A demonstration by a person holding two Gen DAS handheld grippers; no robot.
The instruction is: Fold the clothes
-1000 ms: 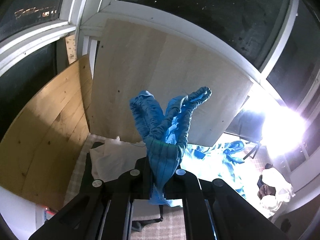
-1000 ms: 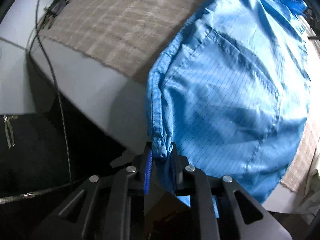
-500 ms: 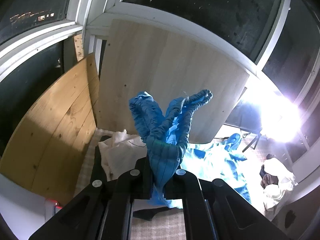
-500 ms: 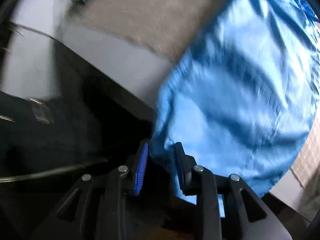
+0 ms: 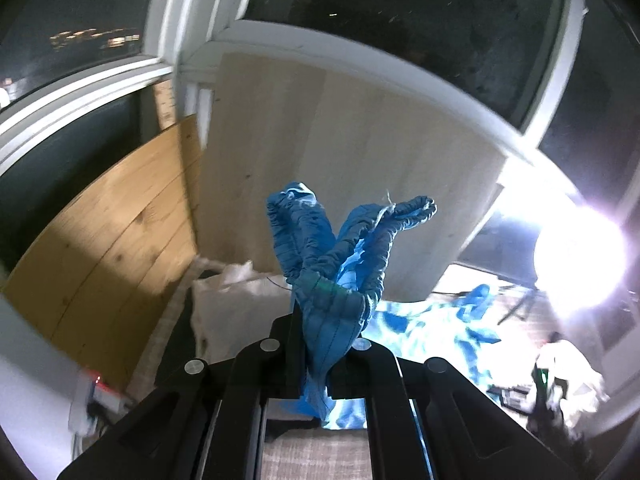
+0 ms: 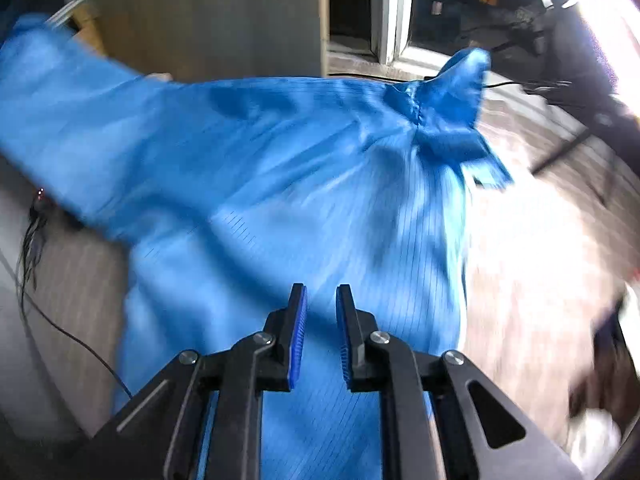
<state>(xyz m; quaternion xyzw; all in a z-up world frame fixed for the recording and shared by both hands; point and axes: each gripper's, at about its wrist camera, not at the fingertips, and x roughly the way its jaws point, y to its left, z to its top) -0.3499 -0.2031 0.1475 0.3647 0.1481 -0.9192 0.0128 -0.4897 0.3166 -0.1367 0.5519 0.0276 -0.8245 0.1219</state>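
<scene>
Right now your right gripper [image 6: 321,332] has nothing in it: the jaws are closing with a clear gap between the blue pads [image 6: 299,330], and no fabric sits in that gap. The blue garment [image 6: 280,168] lies directly ahead of and beneath the right fingertips, spread over the checked cloth surface [image 6: 532,240]. Its long axis runs across the right wrist view, from the blurred sleeve-like end at upper left to the bunched, knotted end [image 6: 448,108] at upper right. That knotted end is the far point; the near hem runs under the gripper and out of frame. Your left gripper [image 5: 316,344] is clamped tight on a gathered, elasticated bunch of the garment [image 5: 332,256] and holds it up off the surface, two ruffled ends fanning above the jaws. Past it, more blue fabric [image 5: 432,328] lies on the surface under the bright lamp [image 5: 580,256], in front of the pale wooden board [image 5: 340,140]. My read: the right hand is the free one and is nearer the flat fabric, so the next regrasp is its job, probably on an edge straight ahead. Heavy blur, so confirm the edge first.
</scene>
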